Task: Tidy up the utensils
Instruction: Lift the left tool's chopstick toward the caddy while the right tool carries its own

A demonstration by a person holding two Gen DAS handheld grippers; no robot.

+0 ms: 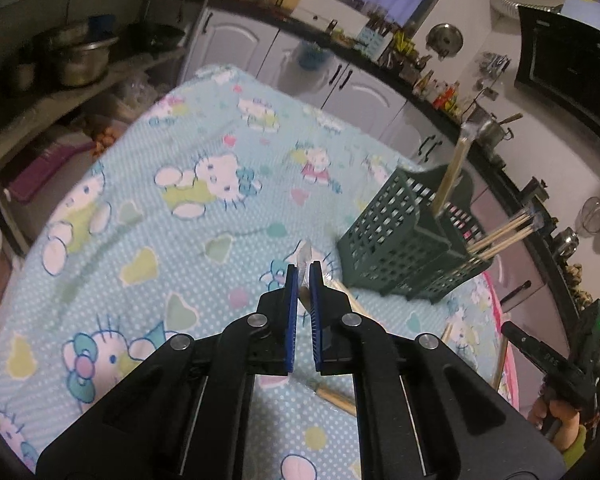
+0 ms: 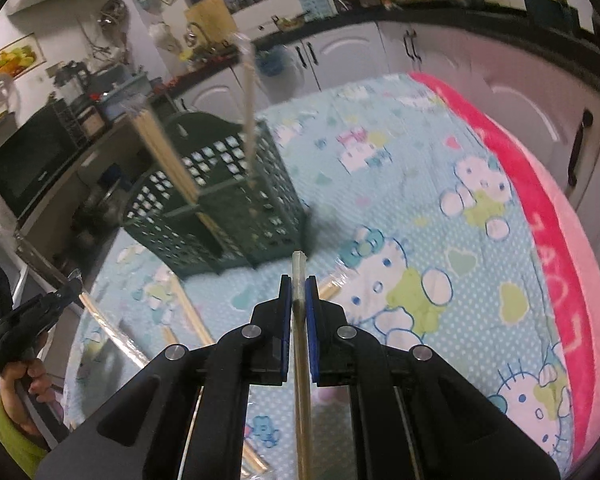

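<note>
A dark green perforated utensil basket (image 1: 404, 240) stands on the Hello Kitty cloth (image 1: 148, 216), with several wrapped wooden chopsticks (image 1: 504, 232) leaning out of it. My left gripper (image 1: 304, 276) is shut on a plastic-wrapped chopstick pair (image 1: 305, 258), low over the cloth, left of the basket. My right gripper (image 2: 299, 284) is shut on a wrapped chopstick pair (image 2: 299, 272), in front of the basket (image 2: 220, 208). More wrapped chopsticks (image 2: 188, 308) lie on the cloth to the left.
Loose chopsticks (image 1: 336, 396) lie under my left gripper. A pink blanket edge (image 2: 540, 200) runs along the right of the table. Grey cabinets and a cluttered black counter (image 1: 380, 60) surround the table. A shelf with steel pots (image 1: 80, 60) stands at left.
</note>
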